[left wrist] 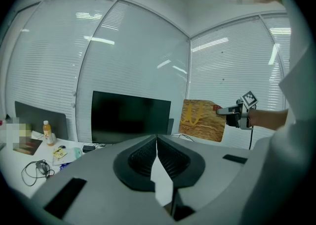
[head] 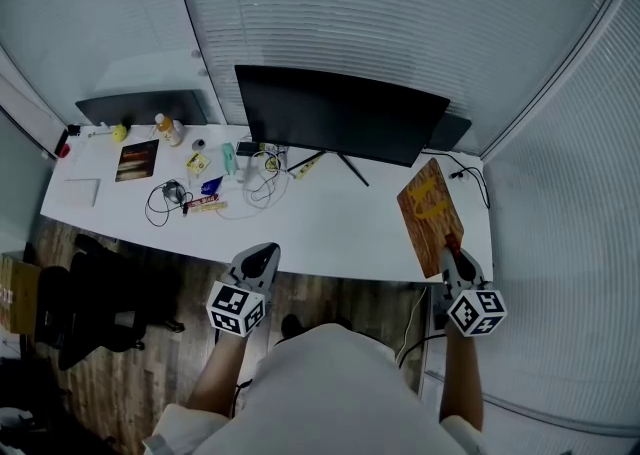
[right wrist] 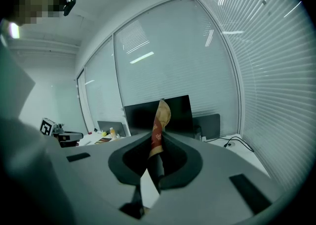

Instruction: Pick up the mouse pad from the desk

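Our right gripper point(head: 453, 246) pinches the mouse pad point(head: 430, 205) by its edge to hold it, apparently, clear of the desk point(head: 330, 228) (left gripper point(head: 264, 253) closed, empty).

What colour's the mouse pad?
The mouse pad is wood-grain brown with a yellow design; clearest in head view.

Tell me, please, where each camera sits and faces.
Head view: on the person's head, looking steeply down at the desk; torso, forearms, left gripper and right gripper show.
Left gripper view: rides that gripper, faces the monitor; its shut, empty jaws show.
Right gripper view: looks along jaws shut on the mouse pad.
Both gripper views show the monitor.
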`<state>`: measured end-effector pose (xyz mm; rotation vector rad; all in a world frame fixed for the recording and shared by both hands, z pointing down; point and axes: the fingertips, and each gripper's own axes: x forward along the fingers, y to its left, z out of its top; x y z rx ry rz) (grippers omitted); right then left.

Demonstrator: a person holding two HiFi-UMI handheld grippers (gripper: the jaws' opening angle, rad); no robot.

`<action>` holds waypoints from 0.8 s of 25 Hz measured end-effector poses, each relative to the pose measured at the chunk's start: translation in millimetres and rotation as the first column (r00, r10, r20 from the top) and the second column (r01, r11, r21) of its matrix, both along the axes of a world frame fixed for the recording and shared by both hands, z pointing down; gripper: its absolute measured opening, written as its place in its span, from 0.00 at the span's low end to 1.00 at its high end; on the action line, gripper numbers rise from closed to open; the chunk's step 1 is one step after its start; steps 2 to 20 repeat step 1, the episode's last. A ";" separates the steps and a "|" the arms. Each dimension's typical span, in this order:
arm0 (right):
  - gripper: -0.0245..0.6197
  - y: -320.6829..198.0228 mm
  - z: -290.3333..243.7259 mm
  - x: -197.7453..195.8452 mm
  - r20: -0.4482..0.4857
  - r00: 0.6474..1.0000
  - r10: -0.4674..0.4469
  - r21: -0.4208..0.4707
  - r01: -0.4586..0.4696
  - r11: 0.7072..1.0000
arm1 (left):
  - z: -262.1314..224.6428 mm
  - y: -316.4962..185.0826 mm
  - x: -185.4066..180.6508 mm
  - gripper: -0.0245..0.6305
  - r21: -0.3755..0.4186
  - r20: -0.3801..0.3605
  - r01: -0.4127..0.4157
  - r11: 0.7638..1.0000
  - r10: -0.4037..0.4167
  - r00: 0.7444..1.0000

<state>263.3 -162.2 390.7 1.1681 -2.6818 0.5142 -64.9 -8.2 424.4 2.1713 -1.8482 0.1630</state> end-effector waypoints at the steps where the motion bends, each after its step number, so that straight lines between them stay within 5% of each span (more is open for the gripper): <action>1: 0.11 -1.5 -0.1 0.9 0.002 1.000 0.000 -0.001 0.000 1.000 | 0.1 -1.3 0.5 0.07 0.000 0.000 0.001 1.000 -0.001 1.000; 20: 0.11 -1.5 -0.1 0.9 0.002 1.000 0.000 -0.001 0.000 1.000 | 0.1 -1.3 0.5 0.07 0.000 0.000 0.001 1.000 -0.001 1.000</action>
